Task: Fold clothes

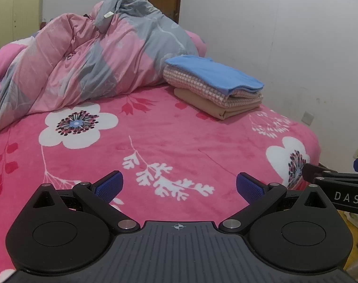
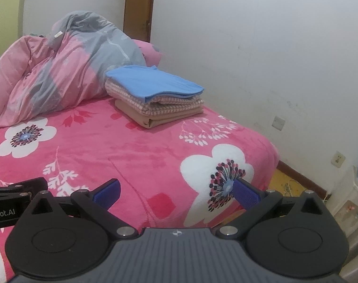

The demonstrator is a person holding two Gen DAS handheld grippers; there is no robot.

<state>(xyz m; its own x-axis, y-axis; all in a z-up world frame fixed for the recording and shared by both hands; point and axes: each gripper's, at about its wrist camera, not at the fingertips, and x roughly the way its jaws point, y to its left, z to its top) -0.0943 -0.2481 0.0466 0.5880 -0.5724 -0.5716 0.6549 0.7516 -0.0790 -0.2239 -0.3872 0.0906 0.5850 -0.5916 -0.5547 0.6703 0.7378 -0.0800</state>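
- Clothes, already folded, sit in a stack (image 1: 213,87) on the far right part of the bed (image 1: 155,146), near the white wall (image 1: 285,35) — a blue piece (image 1: 214,70) on top, a pink-and-white checked piece (image 1: 197,87) under it, a tan piece (image 1: 216,106) at the bottom.
- Bed cover is bright pink with large white flowers; the wide stretch between the stack and both grippers is bare of clothes.
- Rumpled pink-and-grey quilt (image 1: 84,54) is heaped on the far left of the bed, its right edge just beside the stack.
- Left gripper (image 1: 179,186) hovers over the near edge of the bed, its blue-padded fingers (image 1: 109,185) spread wide apart, holding nothing.
- Right gripper (image 2: 177,192) hovers over the near right corner of the bed — fingers (image 2: 108,192) likewise wide apart and empty.
- Each gripper shows at the edge of the other's view, side by side.
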